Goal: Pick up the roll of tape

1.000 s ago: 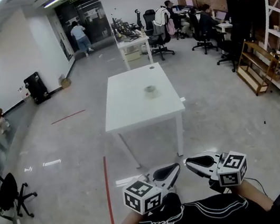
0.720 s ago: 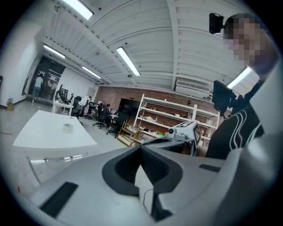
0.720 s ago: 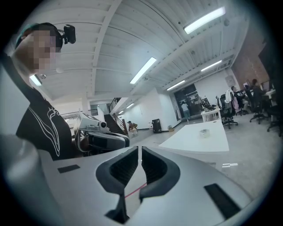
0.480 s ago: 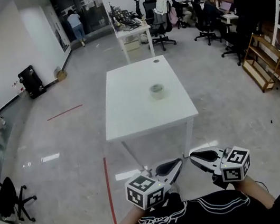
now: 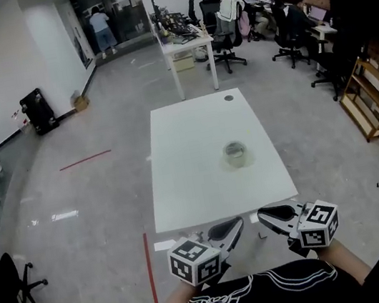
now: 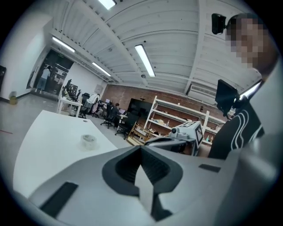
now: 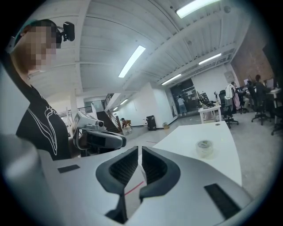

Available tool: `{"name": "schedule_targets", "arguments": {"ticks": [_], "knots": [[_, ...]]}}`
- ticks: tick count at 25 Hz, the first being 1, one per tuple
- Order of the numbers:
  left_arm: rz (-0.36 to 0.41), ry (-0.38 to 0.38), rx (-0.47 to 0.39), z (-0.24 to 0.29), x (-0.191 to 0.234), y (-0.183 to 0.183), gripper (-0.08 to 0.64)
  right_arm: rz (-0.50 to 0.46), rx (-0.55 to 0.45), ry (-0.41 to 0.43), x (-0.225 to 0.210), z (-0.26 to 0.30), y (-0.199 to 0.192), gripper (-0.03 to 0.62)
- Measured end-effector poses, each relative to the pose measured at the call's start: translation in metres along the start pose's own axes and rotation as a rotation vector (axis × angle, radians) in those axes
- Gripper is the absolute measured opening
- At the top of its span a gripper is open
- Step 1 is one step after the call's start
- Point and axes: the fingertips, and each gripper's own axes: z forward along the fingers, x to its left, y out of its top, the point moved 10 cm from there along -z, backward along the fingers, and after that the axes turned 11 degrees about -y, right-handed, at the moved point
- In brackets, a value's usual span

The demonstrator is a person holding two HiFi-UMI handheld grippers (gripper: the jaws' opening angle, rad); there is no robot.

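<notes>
Close below us, we hold our grey left gripper point(image 5: 233, 226) and grey right gripper point(image 5: 266, 216), jaws pressed together on nothing. Just beyond, the white rectangular table point(image 5: 195, 182) has drawn nearer as we walk up; the translucent roll of tape point(image 5: 236, 153) lies mid-table, probably almost within reach.

The roll of tape point(image 5: 236, 154) lies on the table point(image 5: 189, 191), right of centre.
</notes>
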Motion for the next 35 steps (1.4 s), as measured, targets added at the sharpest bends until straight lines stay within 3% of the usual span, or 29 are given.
{"name": "schedule_targets", "arguments": {"ticks": [5, 15, 35], "knots": [[0.001, 0.002, -0.006, 0.000, 0.051, 0.020, 0.003, -0.021, 0.005, -0.014, -0.021, 0.045, 0.016, 0.017], [-0.031, -0.020, 0.020, 0.015, 0.091, 0.017, 0.003, -0.036, 0.070, -0.066, -0.055, 0.066, 0.010, 0.017], [-0.206, 0.098, 0.051, 0.055, 0.210, 0.023, 0.003, 0.010, 0.243, 0.002, -0.175, 0.176, 0.020, 0.018]]}}
